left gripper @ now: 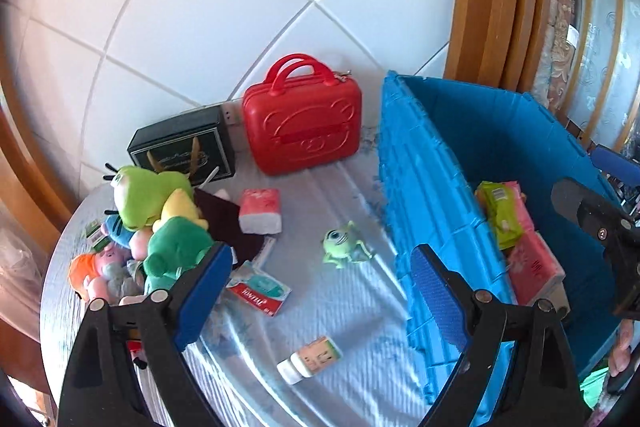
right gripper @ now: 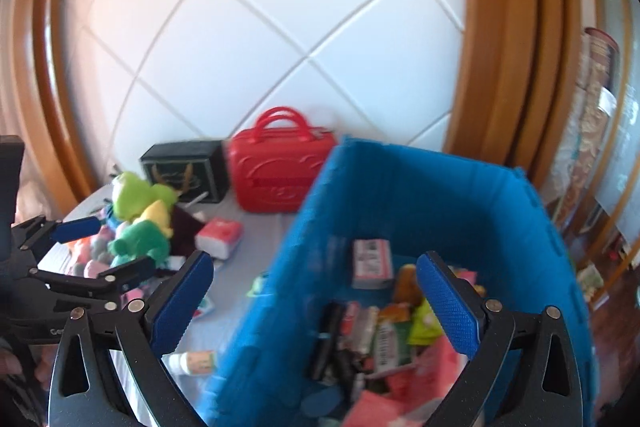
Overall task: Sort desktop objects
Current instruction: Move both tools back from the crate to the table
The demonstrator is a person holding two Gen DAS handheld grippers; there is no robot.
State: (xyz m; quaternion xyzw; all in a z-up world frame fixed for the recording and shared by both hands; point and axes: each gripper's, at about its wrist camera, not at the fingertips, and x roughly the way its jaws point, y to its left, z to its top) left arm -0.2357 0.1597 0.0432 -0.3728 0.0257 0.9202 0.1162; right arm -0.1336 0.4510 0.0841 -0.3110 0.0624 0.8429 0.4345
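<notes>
Left hand-held gripper [left gripper: 320,291]: spread wide, holding nothing, above the table [left gripper: 360,347].
Right hand-held gripper [right gripper: 316,303]: spread wide, holding nothing, over the blue plastic crate [right gripper: 400,187].

Bright daylight in both views. Left wrist view sharp; streaks of glare run across the glossy tablecloth [left gripper: 320,311], strongest toward the near edge. White tiled wall [left gripper: 224,27] evenly lit, slightly blown out. Soft short shadows beside the red case [left gripper: 302,123]. Right wrist view motion-blurred throughout: blue bin [right gripper: 420,187] edges smeared, its contents indistinct, plush toys [right gripper: 140,223] fuzzy; only the near blue finger pads [right gripper: 448,307] hold texture. Heavy fisheye bending in both: tile lines curve, wooden frame [right gripper: 500,67] bows, black vignette at corners
</notes>
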